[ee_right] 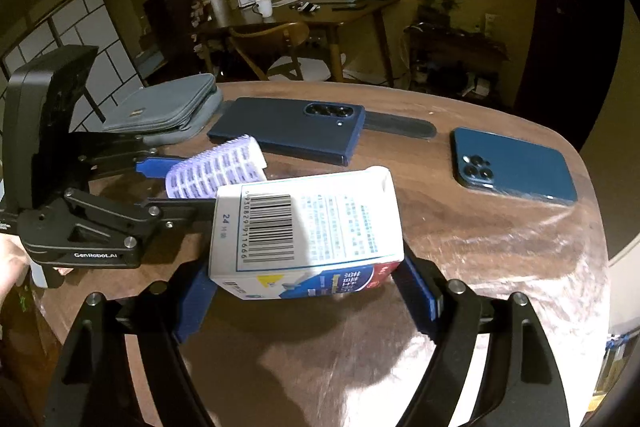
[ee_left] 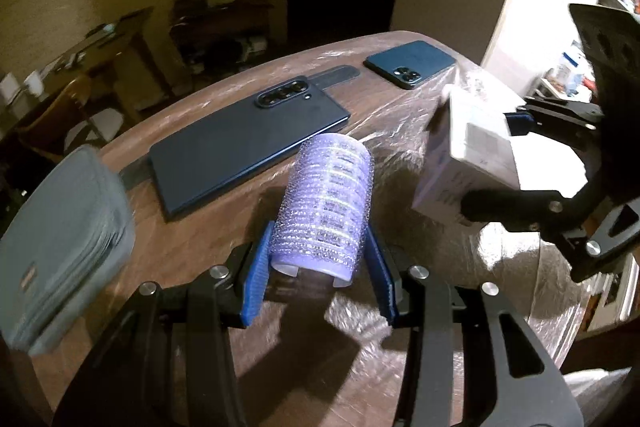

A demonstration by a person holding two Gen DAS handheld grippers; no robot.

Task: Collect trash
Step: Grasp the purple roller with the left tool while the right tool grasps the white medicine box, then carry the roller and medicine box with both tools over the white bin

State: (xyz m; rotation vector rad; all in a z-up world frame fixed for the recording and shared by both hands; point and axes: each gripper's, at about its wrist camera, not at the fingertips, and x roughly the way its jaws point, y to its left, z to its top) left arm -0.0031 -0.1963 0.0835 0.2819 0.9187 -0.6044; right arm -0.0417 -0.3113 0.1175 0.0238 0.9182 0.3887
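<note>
Left gripper clamps roller (right gripper grips box) above table.

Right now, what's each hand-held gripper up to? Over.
Left hand-held gripper shut on purple hair roller. Right hand-held gripper shut on white carton. Two phones, grey pouch remain on table.

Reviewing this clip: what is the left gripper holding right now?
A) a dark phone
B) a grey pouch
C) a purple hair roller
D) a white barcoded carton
C: the left gripper has its blue pads pressed on both sides of the purple hair roller, lifted off the table; the white carton sits in the right gripper.
</note>
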